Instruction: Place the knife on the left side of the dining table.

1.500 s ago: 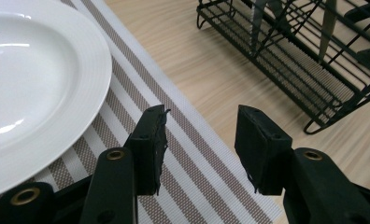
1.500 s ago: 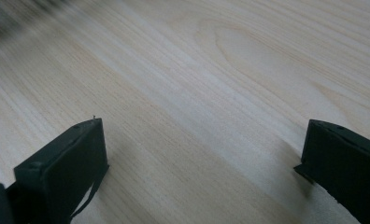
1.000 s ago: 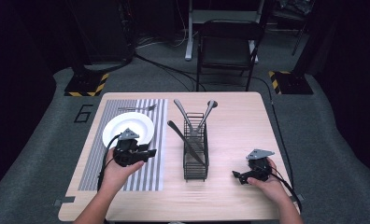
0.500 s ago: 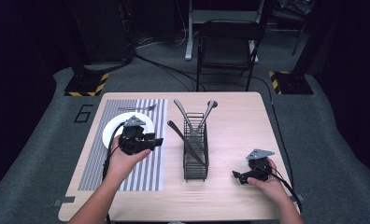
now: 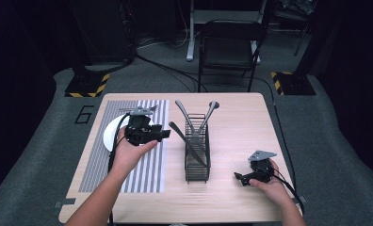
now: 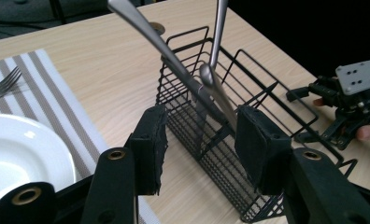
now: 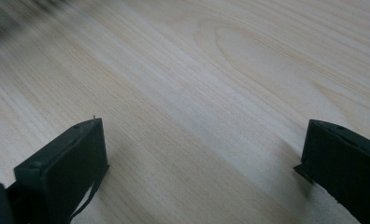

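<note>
At 9 o'clock on the table (image 5: pixel 231 202), the plate (image 5: pixel 109 136) sits on the striped mat (image 5: pixel 147 169), a fork (image 6: pixel 3 84) beyond it. Your left gripper (image 5: pixel 165 135) hangs above the mat, jaws apart and empty, aimed at the wire basket (image 5: pixel 197 162) at center, which holds leaning utensils (image 6: pixel 174 60). At 4 o'clock your right gripper (image 5: pixel 238 177) rests low on bare wood, jaws wide, holding nothing.

Both tongs are black: the left tongs (image 6: pixel 199 144) have square padded jaws and brass rivets; the right tongs (image 5: pixel 243 178) carry a grey three-cornered plate. Forearms bare.
</note>
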Demonstrator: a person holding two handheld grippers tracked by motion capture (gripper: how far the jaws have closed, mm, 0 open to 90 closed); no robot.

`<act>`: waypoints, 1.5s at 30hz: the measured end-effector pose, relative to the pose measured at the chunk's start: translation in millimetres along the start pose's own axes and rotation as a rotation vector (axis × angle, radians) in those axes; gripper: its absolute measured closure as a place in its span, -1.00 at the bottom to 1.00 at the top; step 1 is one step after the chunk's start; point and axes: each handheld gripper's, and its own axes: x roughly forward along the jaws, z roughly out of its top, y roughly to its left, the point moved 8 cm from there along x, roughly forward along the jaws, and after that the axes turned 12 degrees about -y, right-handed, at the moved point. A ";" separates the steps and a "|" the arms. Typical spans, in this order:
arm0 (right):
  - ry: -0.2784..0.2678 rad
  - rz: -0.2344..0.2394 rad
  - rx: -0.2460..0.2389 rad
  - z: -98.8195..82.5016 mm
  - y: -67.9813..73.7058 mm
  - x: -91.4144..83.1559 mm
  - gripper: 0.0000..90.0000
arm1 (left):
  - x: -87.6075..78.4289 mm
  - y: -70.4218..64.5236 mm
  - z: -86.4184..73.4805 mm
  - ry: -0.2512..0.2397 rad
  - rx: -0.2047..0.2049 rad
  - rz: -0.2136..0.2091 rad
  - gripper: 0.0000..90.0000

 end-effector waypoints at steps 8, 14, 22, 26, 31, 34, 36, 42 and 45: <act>0.000 0.000 0.000 0.0 0.0 0.0 -1.00 | 11.5 -5.8 10.5 -0.002 0.007 0.000 0.17; 0.000 0.000 0.000 0.0 0.0 0.0 -1.00 | 19.6 -6.7 12.6 0.000 0.005 0.000 0.20; 0.000 0.000 0.001 0.0 0.0 0.0 -1.00 | 29.0 -6.1 12.6 -0.007 -0.001 0.008 0.29; 0.000 0.000 0.000 0.0 0.0 0.0 -1.00 | 33.2 -5.2 12.1 -0.016 -0.010 0.013 0.35; 0.000 0.000 0.000 0.0 0.0 0.0 -1.00 | 39.8 -4.9 8.7 -0.013 -0.014 0.017 0.41; 0.000 0.000 0.000 0.0 0.1 0.0 -1.00 | 41.2 -6.2 9.1 -0.028 -0.009 0.013 0.50; 0.000 0.000 0.000 0.0 0.0 0.0 -1.00 | 41.5 -7.4 9.2 -0.029 -0.007 0.015 0.58; 0.000 0.000 0.000 0.0 0.0 0.0 -1.00 | 40.5 -7.5 9.3 -0.027 -0.007 0.021 0.62; 0.000 0.000 0.001 0.0 0.0 0.0 -1.00 | 39.1 -9.9 10.0 -0.029 -0.006 0.010 0.63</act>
